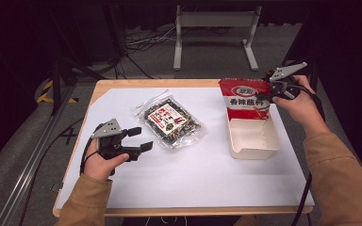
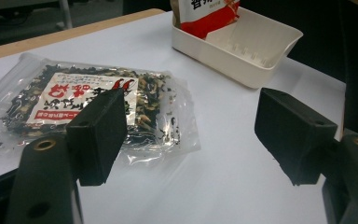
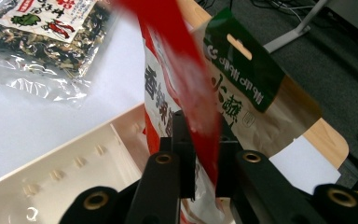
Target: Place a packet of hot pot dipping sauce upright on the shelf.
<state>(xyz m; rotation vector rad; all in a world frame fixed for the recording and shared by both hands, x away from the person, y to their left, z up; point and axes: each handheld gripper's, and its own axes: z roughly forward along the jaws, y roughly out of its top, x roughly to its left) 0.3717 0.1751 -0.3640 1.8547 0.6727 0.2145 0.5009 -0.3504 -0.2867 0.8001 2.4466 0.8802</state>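
1. At the left of the high view, the left claw [image 1: 139, 140] rested low over the white paper-covered wooden counter [image 1: 193, 179]. Its jaws stood wide apart and held nothing.

2. Just beside it lay the flat clear plastic packet of dark dried seaweed with a red-and-white label [image 1: 171, 121]. I judged it light, soft and rather slippery. The contents looked brittle, so a gentle pinch at the sealed edge nearest the claw seemed safer than a grip on the middle.

3. Further right stood the shallow cream plastic tray [image 1: 254, 141]. Its near half was bare, with a row of small bumps on the floor.

4. In the far end of this tray stood the red-and-white foil snack bag with Chinese letters [image 1: 245, 98], upright and leaning a little. Its lower edge appeared to be inside the tray already.

5. The right claw [image 3: 204, 154] was almost fully closed and pinched the thin side of this bag. The bag seemed light and floppy, with a smooth film that can slide, so the flat seam was a good place to hold.
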